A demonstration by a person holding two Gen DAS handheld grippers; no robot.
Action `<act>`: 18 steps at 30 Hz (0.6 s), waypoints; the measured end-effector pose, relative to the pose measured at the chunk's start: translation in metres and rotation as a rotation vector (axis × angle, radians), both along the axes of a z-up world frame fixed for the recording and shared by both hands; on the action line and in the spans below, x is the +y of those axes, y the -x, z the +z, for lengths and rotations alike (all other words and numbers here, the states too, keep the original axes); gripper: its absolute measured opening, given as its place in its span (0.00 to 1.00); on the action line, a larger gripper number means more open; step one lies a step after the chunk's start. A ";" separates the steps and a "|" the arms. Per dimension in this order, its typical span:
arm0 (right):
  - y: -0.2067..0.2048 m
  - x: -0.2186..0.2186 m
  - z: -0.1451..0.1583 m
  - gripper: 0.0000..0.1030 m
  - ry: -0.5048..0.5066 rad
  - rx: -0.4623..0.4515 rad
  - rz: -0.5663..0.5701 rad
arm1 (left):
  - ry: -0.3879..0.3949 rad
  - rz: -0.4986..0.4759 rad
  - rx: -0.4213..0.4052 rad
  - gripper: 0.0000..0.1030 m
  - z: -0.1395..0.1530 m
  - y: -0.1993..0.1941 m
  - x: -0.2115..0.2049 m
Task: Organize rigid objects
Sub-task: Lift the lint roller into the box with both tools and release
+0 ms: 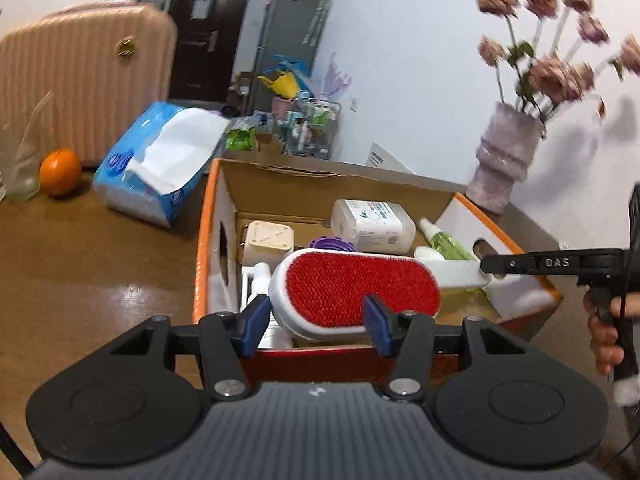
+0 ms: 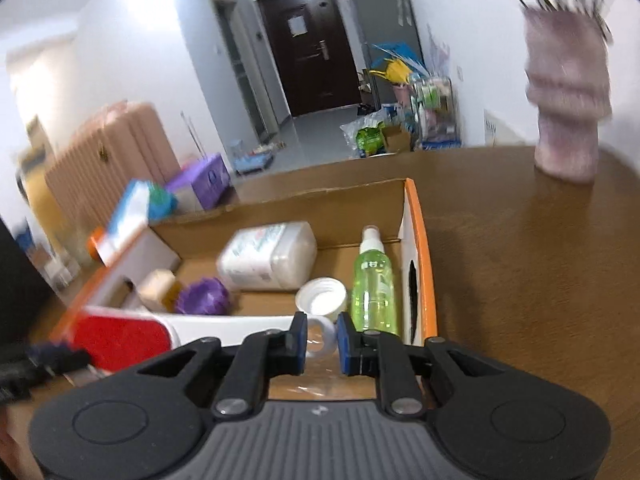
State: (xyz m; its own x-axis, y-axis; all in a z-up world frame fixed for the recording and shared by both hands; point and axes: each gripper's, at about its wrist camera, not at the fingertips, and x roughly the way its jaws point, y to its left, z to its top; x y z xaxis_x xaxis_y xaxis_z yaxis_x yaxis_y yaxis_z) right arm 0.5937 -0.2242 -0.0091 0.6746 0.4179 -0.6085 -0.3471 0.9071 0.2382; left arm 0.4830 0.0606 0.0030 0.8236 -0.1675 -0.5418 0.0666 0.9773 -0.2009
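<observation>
A white lint brush with a red pad (image 1: 360, 288) lies across the open cardboard box (image 1: 218, 216), over the items in it. My left gripper (image 1: 316, 320) is open with its blue fingers on either side of the brush head. My right gripper (image 2: 322, 344) is shut on the brush's white handle end (image 2: 320, 334); it also shows in the left wrist view (image 1: 492, 266), clamped on the handle. In the box lie a white bottle (image 1: 374, 226), a green spray bottle (image 2: 374, 280), a white cap (image 2: 322, 298), a purple lid (image 2: 204, 296) and a cream cube (image 1: 268, 242).
The box (image 2: 420, 248) stands on a brown wooden table (image 1: 80, 280). A blue tissue pack (image 1: 160, 164), an orange (image 1: 60, 176) and a pink suitcase (image 1: 84, 76) are to the left. A vase of flowers (image 1: 504, 160) stands behind the box on the right.
</observation>
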 end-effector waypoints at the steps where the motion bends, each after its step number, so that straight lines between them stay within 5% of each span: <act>1: 0.001 0.005 -0.001 0.16 0.031 -0.014 0.021 | -0.003 -0.015 0.000 0.52 -0.001 0.000 -0.001; 6: 0.002 0.023 -0.005 0.18 0.168 -0.049 0.052 | -0.029 -0.004 0.001 0.55 0.001 0.003 0.000; 18: 0.043 0.011 0.049 0.35 0.160 -0.123 0.069 | -0.060 0.050 -0.062 0.78 0.043 0.038 0.001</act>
State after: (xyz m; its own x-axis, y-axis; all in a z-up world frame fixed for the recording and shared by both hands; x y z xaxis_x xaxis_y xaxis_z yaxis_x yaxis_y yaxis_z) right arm 0.5506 -0.2129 0.0398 0.7212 0.3701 -0.5856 -0.4272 0.9031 0.0446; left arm 0.4447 0.0619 0.0459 0.8624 -0.0942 -0.4974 0.0281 0.9899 -0.1387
